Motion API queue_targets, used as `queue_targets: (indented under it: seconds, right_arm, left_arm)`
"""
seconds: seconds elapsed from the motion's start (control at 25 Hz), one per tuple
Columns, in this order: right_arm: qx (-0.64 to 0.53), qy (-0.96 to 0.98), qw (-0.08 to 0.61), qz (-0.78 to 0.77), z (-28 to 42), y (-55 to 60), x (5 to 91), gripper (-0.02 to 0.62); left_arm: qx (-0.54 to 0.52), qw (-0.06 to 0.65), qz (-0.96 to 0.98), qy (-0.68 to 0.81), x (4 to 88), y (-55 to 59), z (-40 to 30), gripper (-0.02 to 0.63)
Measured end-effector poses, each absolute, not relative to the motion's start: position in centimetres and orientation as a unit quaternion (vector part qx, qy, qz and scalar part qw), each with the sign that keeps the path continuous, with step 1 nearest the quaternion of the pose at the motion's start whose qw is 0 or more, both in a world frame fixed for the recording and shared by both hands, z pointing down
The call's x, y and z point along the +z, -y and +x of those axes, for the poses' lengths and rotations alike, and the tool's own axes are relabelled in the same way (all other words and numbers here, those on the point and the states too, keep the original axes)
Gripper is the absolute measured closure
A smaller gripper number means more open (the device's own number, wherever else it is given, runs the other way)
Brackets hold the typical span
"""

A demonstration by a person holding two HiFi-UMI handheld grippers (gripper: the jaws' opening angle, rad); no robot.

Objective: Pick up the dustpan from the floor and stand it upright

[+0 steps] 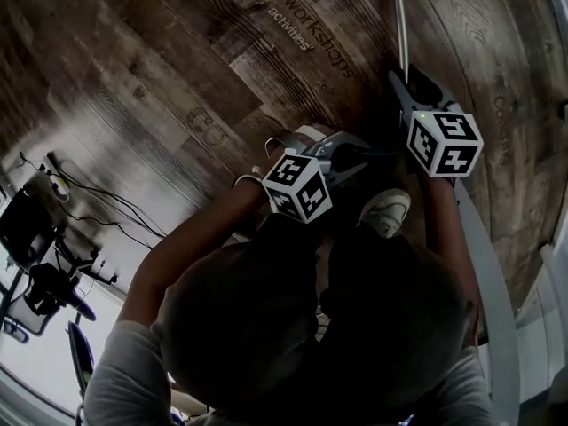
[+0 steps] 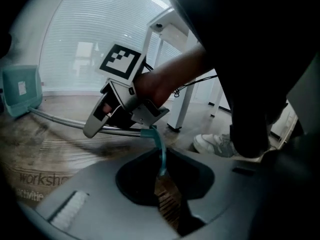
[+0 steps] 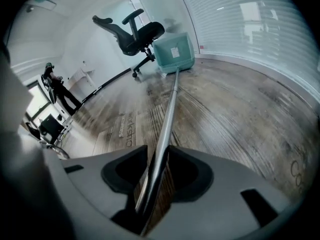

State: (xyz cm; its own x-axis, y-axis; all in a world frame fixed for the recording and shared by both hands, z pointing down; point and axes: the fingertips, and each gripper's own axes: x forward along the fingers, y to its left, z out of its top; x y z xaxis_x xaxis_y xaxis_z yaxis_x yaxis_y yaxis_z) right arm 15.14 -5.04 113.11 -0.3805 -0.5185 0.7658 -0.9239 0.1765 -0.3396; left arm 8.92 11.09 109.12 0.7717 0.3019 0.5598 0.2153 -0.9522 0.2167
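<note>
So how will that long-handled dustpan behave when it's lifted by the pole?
The metal pole looks stiff but smooth, so it may slip or twist in the right claw. The teal pan sits at the far end, so it'll probably feel end-heavy and swing. The teal loop likely flexes.

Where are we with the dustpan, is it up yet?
Done: right gripper is shut on the metal handle, left gripper shut on the teal loop at its end. In hand: the handle's near end is held off the floor. Left: the dustpan lies down at the far end, not upright.
</note>
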Motion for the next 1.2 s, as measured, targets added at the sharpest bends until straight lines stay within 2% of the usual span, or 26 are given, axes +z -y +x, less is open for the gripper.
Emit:
queue_targets:
  seconds: [0.44,0.64,0.88,1.2]
  right_arm:
    - [0.451,0.700,0.230,0.504,15.6,6.4,105.5,0.503]
    - [0.487,0.690,0.217,0.490,15.0,5.4,101.0,0.502]
    - [0.525,0.700,0.170,0.454,13.8,4.9,94.7,0.483]
    - [0.526,0.719,0.138,0.432,12.3,4.3,85.2,0.476]
  left_arm:
    - [0.281,0.070,0.948,-0.134,98.6,-9.0,9.5,0.560]
    - [0.293,0.063,0.942,-0.152,93.1,-9.5,9.0,0.560]
    - [0.297,0.082,0.940,-0.149,86.1,-8.8,7.7,0.560]
    - [0.296,0.105,0.939,-0.137,77.2,-7.9,6.2,0.560]
